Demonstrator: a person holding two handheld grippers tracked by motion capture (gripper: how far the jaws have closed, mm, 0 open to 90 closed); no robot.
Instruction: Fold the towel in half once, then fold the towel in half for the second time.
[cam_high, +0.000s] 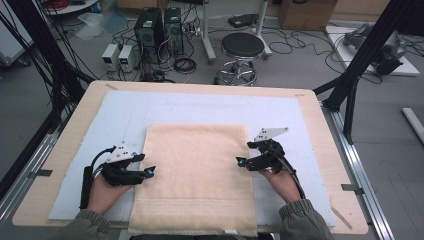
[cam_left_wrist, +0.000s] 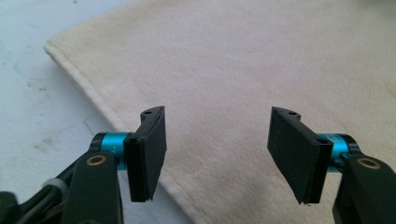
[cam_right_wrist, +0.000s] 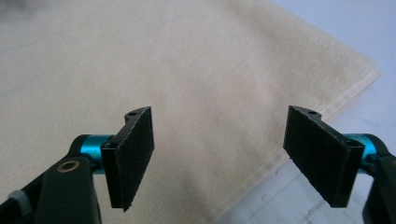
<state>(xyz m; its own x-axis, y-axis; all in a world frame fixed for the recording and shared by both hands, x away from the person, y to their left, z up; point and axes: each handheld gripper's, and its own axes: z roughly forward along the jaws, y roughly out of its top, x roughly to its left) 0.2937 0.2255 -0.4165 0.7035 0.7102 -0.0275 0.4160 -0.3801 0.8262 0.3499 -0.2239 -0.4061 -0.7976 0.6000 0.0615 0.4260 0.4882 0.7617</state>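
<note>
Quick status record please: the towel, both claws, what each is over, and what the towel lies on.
towel: cream towel, spread flat, near edge hanging over the table's front edge
surface: white mat on a wooden table
left claw: left claw open, nothing between the jaws, over the towel's left edge
right claw: right claw open, nothing between the jaws, over the towel's right edge
hold: neither claw grips the towel

left gripper (cam_high: 150, 171): black body, teal collars behind flat black pads (cam_left_wrist: 148, 156), brass rivets, grey three-cornered plate, looped black cable | right gripper (cam_high: 242, 162): same build, coarse black pads (cam_right_wrist: 132, 161), black cable | sleeves (cam_high: 90, 223): olive-grey, ribbed cuffs
</note>
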